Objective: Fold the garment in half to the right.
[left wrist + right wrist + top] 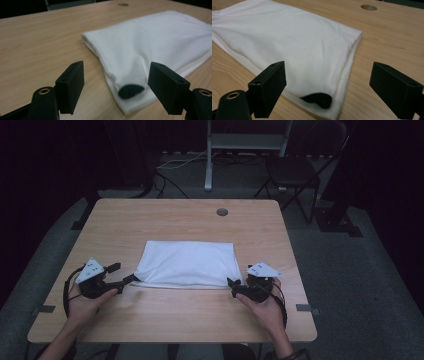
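A folded white cloth [187, 264] lies on the table [165, 217], nearer its front edge. The left gripper [125, 274] sits at the cloth's front left corner, the right gripper [231, 286] at its front right corner. Each is held by one hand.

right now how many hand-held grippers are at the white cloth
2: the left hand-held gripper at the white cloth's near left corner, the right hand-held gripper at its near right corner.

Both grippers, left gripper [120, 276] and right gripper [234, 287], are chunky black, brass-ringed screw holes, grey three-cornered plates up top, black cables looping off the back.
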Action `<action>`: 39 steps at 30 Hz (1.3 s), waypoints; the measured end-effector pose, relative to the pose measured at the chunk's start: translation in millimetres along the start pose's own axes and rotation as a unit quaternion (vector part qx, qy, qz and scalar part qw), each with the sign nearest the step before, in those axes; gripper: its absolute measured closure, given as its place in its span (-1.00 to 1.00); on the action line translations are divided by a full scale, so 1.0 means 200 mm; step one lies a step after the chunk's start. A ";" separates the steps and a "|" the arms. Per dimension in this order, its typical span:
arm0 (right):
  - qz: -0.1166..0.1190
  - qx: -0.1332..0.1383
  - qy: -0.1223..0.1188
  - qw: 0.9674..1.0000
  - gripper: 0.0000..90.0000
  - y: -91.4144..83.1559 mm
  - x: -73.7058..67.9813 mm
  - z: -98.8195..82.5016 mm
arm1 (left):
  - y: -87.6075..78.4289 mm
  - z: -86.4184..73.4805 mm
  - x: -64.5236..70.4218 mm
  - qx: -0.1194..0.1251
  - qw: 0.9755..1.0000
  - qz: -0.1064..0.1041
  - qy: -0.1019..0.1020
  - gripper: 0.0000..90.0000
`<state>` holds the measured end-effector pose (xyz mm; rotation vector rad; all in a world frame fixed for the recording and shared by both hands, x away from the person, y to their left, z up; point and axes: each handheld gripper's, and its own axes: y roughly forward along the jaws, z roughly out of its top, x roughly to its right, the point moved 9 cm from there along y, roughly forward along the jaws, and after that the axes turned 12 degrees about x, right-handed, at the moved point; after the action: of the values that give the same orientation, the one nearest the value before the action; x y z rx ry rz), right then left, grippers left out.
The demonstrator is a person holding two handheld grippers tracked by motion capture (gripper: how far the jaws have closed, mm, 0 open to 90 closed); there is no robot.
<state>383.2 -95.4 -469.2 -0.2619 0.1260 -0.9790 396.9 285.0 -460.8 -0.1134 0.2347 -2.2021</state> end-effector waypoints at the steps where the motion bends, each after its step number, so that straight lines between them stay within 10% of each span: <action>1: 0.005 0.001 -0.001 1.000 -0.70 0.01 -0.01 0.01 | 0.03 0.02 -0.01 -0.008 1.000 -0.003 0.000 -0.36; 7: 0.056 -0.002 -0.025 0.998 -0.70 0.12 -0.15 0.10 | 0.32 0.12 -0.11 -0.072 0.997 -0.018 0.007 -0.36; 12: 0.079 -0.002 -0.039 0.996 -0.70 0.17 -0.23 0.15 | 0.53 0.16 -0.19 -0.118 0.992 -0.009 -0.034 -0.35; 23: 0.093 0.002 -0.051 0.994 -0.70 0.17 -0.26 0.17 | 0.66 0.02 -0.28 -0.171 0.979 0.010 -0.110 -0.10; 35: 0.104 -0.005 -0.057 0.993 -0.70 0.21 -0.30 0.18 | 0.72 -0.01 -0.25 -0.171 0.981 0.002 -0.096 0.05; 39: 0.108 -0.003 -0.060 0.992 -0.70 0.22 -0.32 0.19 | 0.71 -0.01 -0.24 -0.171 0.981 0.005 -0.089 0.37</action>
<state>392.4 -12.5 -445.0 -0.3061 0.0466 -0.7465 537.5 240.6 -493.0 -0.4962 0.5084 -2.1080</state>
